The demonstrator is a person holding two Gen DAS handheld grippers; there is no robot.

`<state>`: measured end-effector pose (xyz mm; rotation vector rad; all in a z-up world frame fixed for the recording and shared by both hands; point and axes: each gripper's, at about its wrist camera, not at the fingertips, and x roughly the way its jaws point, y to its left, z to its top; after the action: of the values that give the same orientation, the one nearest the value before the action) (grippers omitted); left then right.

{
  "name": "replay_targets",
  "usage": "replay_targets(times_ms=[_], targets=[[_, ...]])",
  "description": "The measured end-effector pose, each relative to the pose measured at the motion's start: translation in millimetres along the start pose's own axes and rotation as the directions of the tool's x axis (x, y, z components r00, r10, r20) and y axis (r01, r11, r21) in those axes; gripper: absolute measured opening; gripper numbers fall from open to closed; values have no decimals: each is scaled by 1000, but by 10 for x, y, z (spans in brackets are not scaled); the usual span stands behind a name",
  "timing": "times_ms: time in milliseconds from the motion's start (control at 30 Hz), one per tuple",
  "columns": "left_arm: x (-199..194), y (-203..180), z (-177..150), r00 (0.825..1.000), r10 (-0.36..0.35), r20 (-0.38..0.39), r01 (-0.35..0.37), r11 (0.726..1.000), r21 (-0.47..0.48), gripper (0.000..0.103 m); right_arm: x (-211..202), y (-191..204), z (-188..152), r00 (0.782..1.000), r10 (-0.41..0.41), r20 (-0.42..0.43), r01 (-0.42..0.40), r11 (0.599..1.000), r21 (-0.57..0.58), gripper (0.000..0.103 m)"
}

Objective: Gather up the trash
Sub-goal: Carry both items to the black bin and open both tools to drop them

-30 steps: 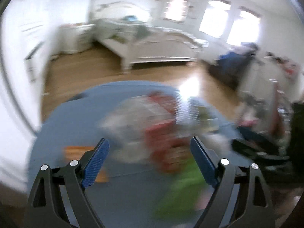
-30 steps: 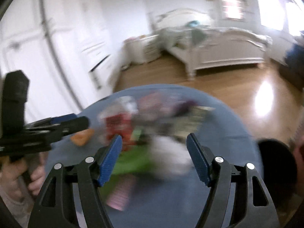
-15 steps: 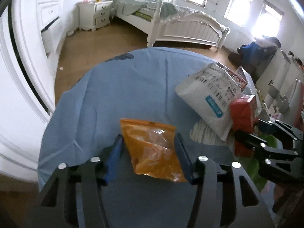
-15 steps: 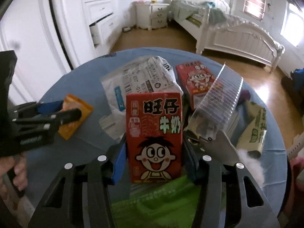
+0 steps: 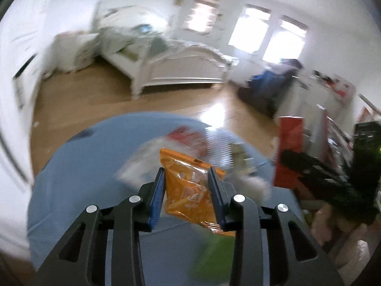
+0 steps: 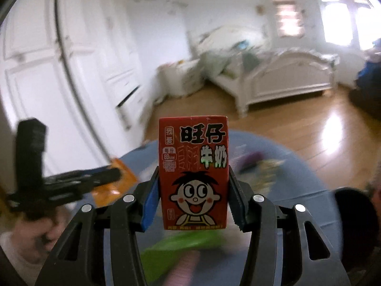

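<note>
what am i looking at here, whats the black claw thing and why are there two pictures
There is no robot here. A person holds a black hand-held claw in each hand, and each claw carries a wide-angle camera that looks forward along its two blue-padded fingers. So each picture is the view from one claw.

The left gripper has an orange snack bag between its pads, and its jaws are closing on it. The right gripper is clamped on a red milk carton with a cartoon face. Both are lifted above a round table with a blue cloth.

Each claw also appears in the other's view, at the edge. On the table lies more rubbish, blurred by motion: a clear plastic tray, something green and some wrappers. Behind is a bedroom with a white bed.
</note>
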<state>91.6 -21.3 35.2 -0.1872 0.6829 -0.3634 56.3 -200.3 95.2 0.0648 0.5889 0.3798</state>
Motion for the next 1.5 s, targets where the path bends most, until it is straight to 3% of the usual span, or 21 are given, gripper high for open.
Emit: replay_targets(times_ms=[100,233,333,567,700,933,1500], targets=[[199,-499,157,997,-82,-5,82,994,78,36,-211,-447,-50,994,-101,29,99,993,62,51],[562,-1083,234,982,-184,-33,187,972,141,36,-439,-1085,-217,968,-249,34,244,963,116,51],[909,-1553,237,963,-258,-79,268,950,159,36,-561,-1557,-365,949,-314,15,307,936,173,51],[1642,-2251,132,925,-333,-184,362,919,158,36,-516,-2333,-756,901,-432,-45,430,872,232,51],[1991,-2480,19,910,-334,-246,377,913,154,36,-344,-2628,-949,890,-448,-83,453,850,270,51],[2407,-2707,-65,903,-303,-305,364,916,168,36,-189,-3012,-1167,892,-433,-131,451,833,319,51],[2741,-2889,-144,893,-260,-368,345,920,187,36,-32,-3168,-1264,903,-394,-173,430,825,367,51]])
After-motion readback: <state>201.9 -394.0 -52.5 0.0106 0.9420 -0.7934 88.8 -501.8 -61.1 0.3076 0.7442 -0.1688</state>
